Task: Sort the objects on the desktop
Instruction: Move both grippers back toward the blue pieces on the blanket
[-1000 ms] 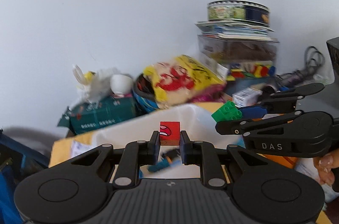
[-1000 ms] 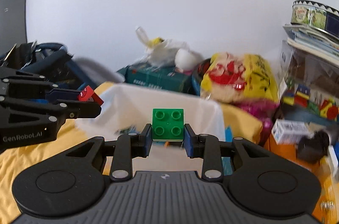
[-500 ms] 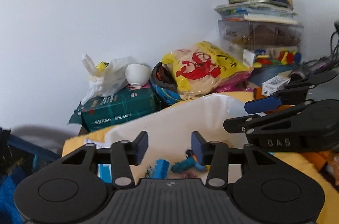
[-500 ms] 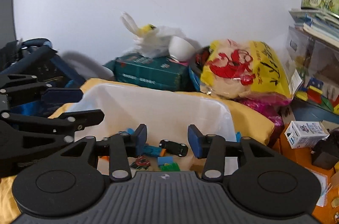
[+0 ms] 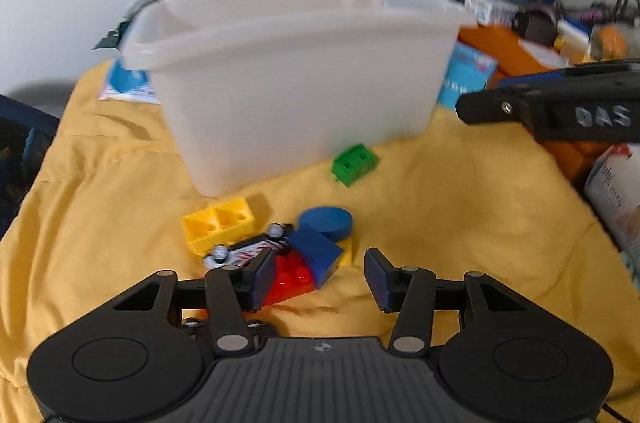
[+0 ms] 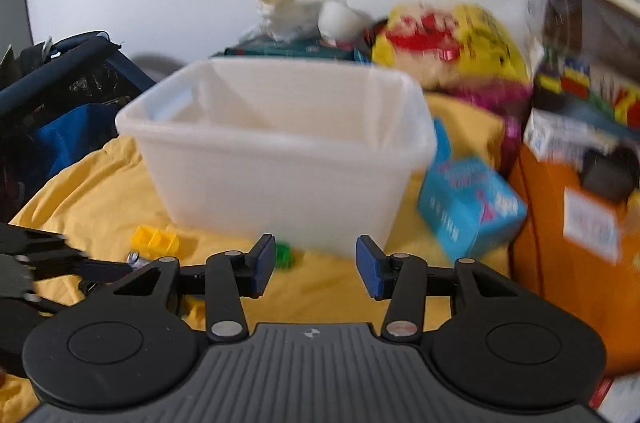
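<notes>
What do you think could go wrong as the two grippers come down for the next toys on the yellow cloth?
1. The red brick, blue wedge, blue disc and toy car lie piled together; the open left gripper may well catch several or scatter them.
2. The green brick sits close to the white bin; the open right gripper could bump the bin wall.
3. The cloth is wrinkled, so a finger might snag it.

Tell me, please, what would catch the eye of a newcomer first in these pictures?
The big white plastic bin stands in the middle, on a yellow cloth. In front of it lies a small pile of bright toy pieces: a yellow brick, a blue disc, a red brick, and a green brick nearer the bin. The open left gripper hangs just above this pile.
</notes>
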A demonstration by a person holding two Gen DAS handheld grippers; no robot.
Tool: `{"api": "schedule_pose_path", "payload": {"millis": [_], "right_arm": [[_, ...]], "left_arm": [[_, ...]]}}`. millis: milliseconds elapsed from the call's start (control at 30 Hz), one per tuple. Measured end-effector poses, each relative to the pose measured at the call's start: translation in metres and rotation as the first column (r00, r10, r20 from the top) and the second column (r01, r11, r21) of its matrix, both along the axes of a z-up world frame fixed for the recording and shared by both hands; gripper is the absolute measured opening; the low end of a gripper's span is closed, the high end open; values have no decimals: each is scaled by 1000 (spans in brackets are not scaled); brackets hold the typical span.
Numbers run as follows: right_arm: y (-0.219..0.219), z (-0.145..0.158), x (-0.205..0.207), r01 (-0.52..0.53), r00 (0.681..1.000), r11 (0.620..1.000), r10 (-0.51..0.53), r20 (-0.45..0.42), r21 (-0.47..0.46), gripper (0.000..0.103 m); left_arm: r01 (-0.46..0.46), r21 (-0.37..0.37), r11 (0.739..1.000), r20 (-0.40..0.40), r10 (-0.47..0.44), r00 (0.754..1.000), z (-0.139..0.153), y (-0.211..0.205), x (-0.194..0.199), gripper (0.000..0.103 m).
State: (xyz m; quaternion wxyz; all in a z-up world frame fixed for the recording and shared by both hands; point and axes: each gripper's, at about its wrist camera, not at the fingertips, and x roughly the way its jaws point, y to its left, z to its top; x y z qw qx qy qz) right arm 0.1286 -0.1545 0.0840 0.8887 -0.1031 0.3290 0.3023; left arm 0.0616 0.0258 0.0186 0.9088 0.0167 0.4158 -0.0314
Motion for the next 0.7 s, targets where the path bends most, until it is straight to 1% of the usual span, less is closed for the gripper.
{"api": "schedule_pose_path", "payload": {"millis": [67,100,133,167,200,233,300,367,433,467,500,567,633,700], "right_arm": [[-4,-5,-6,17,1000,1000,-17,-23,6,48],[-5,-7,-7,22,999,1000,-22,-31,7,48],[-6,-9,-9,25,999,1000,-25,-38,7,48],[-7,-11,-11,26,999,1000,-25,-44,4,48],[-8,-13,-13,25,999,1000,-25,-46,2,48],[-8,-15,-14,23,999,1000,-24,-49,-3,49],[-7,-18,-15,22,998,1000,-22,-55,-10,49],[-6,-22,-14,20,998,1000,-21,-63,-13,49],[-4,-25,-12,7,997,1000,-7,-74,-1,48],[-2,-27,-11,-3,996,1000,4,-95,13,48],[1,-30,-9,-11,993,999,15,-121,35,49],[8,-36,-4,-26,985,997,38,-171,72,49],[20,-43,-3,-44,979,996,59,-194,81,49],[35,-49,-1,-59,976,995,73,-207,77,49]], "left_arm": [[18,-4,1000,-9,-18,1000,-6,-4,5,52],[21,-11,1000,-19,-21,1000,-9,-4,9,51],[16,-3,1000,-11,-16,1000,-10,-3,11,49],[13,13,1000,0,-13,1000,-10,-3,12,45],[10,33,999,8,-10,1000,-11,-1,14,32],[5,39,999,14,-6,1000,-10,2,14,30],[11,-24,1000,11,-11,1000,-7,13,10,28],[31,-27,999,9,-31,999,-4,16,0,27],[50,-72,996,16,-49,999,4,21,-17,26],[56,-92,994,23,-55,998,8,24,-29,22],[59,-105,993,22,-57,998,11,27,-40,13],[67,-122,990,11,-66,998,14,28,-59,12],[79,-93,993,-18,-81,997,10,24,-75,12],[99,-35,995,-25,-99,995,4,17,-87,12]]}}
